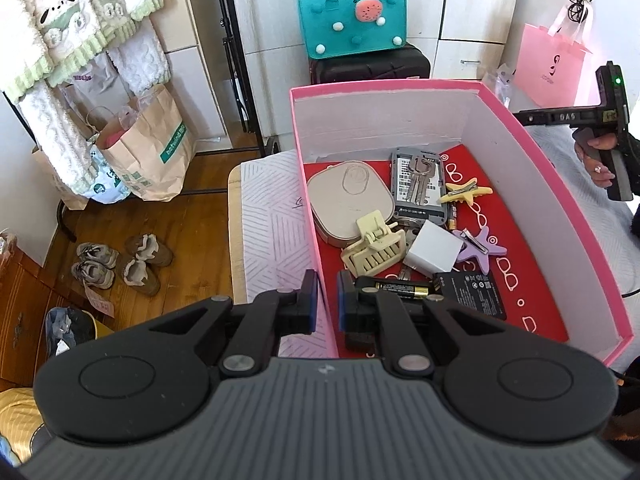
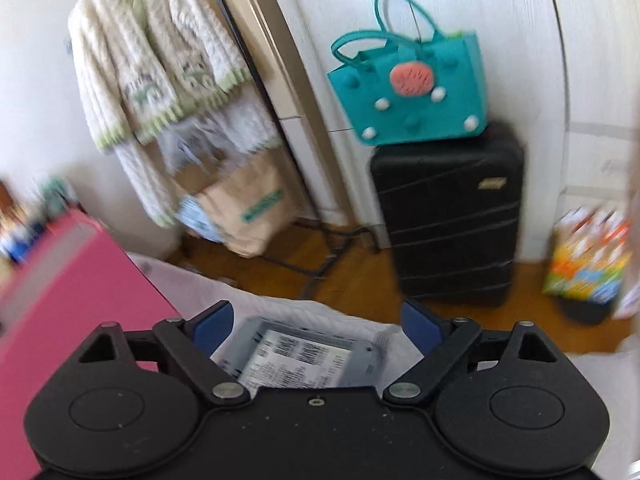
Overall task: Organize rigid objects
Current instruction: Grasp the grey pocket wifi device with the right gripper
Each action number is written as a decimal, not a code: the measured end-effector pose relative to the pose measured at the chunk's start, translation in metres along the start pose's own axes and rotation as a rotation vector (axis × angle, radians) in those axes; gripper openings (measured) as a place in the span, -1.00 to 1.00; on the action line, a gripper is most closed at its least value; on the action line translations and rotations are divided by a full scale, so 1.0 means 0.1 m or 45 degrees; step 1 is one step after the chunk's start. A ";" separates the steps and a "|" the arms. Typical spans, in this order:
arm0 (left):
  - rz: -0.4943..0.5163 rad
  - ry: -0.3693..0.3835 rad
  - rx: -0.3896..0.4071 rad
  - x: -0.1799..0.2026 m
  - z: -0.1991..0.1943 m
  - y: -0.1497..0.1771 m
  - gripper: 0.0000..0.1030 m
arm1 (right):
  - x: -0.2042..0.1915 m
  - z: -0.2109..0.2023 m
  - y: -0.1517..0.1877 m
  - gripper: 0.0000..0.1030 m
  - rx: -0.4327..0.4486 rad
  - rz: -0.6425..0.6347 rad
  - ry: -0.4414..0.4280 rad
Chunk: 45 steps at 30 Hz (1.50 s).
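**Materials and surface finishes**

Pink box (image 1: 560, 208): matt card walls, white inside. Keys (image 1: 420, 182): bright metal. Cream hair claw (image 1: 374, 250), ahead of the left jaws: smooth plastic. Charger cube (image 1: 432, 252): glossy white plastic. Teal bag (image 2: 408, 88): felt, fuzzy. Suitcase (image 2: 452, 216): ribbed hard plastic. Floor (image 1: 132, 224): polished wood.
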State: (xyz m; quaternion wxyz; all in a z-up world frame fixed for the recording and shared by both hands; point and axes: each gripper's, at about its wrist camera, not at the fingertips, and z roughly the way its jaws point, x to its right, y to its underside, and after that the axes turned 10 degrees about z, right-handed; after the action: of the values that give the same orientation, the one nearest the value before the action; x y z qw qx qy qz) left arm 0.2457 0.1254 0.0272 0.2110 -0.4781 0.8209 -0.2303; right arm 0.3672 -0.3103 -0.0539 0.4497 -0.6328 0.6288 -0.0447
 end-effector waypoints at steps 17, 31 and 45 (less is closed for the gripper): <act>-0.006 -0.034 -0.007 0.05 0.00 -0.02 -0.82 | -0.54 -0.26 0.57 0.72 -0.138 -0.400 0.117; -0.004 -0.053 0.004 0.08 0.02 0.03 -0.82 | -0.75 -0.03 0.61 0.30 -0.078 -0.294 0.367; 0.006 -0.076 0.028 0.11 0.02 0.06 -0.82 | -0.86 -0.16 0.79 0.27 -0.049 -0.258 0.425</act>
State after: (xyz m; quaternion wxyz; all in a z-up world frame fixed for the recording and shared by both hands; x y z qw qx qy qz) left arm 0.2374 0.1178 0.0203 0.2411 -0.4805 0.8128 -0.2246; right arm 0.2802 -0.2318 -0.0500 0.3203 -0.6852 0.6284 -0.1820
